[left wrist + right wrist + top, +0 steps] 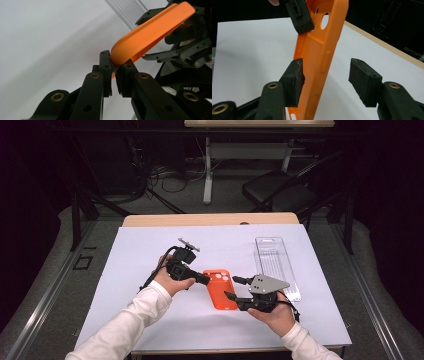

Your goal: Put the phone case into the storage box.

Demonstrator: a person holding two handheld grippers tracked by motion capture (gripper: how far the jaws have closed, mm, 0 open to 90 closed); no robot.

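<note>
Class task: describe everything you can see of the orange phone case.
The phone case is bright orange, matte and looks like soft rubber. It has a camera cut-out near one end and raised side buttons. It bends, lifted off the white table sheet. The left gripper pinches its edge near the camera end. The right gripper straddles its side, one pad against it, the other apart.

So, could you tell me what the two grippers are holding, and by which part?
The left gripper pinches the orange phone case by its edge near the camera cutout. The right gripper stands open around the case's side, one jaw against it.
</note>
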